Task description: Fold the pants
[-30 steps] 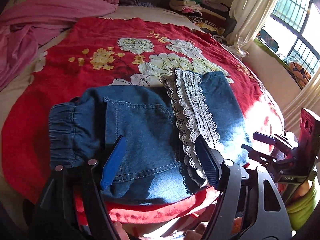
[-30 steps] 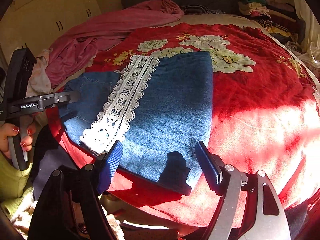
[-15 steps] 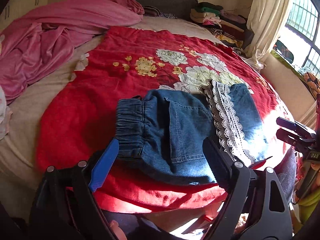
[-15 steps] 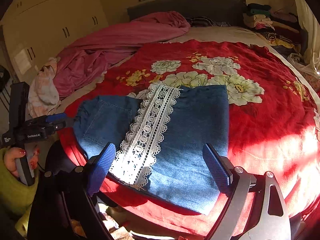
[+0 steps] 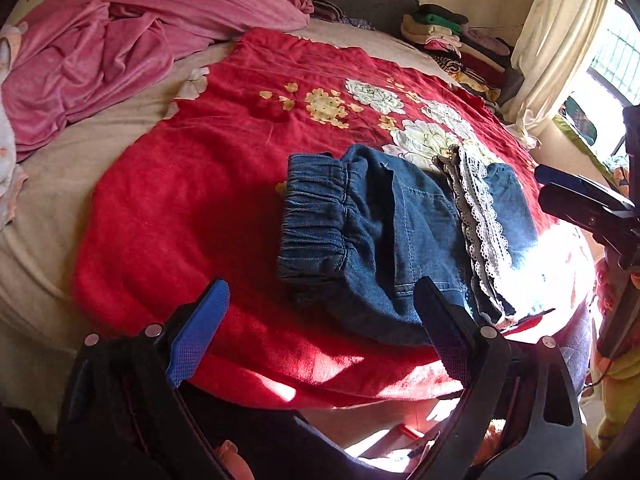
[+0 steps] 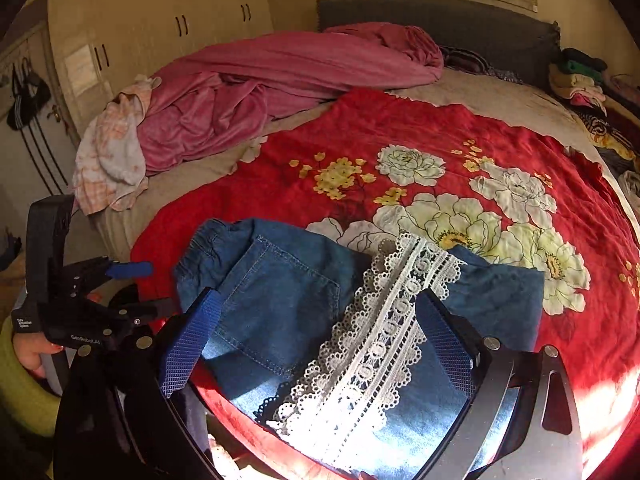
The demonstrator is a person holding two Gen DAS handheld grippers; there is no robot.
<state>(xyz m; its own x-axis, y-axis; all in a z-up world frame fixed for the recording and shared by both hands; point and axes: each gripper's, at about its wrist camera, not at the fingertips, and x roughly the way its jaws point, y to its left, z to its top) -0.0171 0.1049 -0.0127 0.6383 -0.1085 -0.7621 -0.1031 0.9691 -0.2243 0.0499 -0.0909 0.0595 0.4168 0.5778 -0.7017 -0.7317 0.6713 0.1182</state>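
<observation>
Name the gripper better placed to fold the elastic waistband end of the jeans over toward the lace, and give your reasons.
Left, probably. The left gripper is open, just in front of the waistband of the jeans. The right gripper is open over the lace trim, at the other end.

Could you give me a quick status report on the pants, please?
Left gripper and right gripper both open, empty. Denim pants lie folded on red blanket, lace trim on top. Nothing in the way.
</observation>
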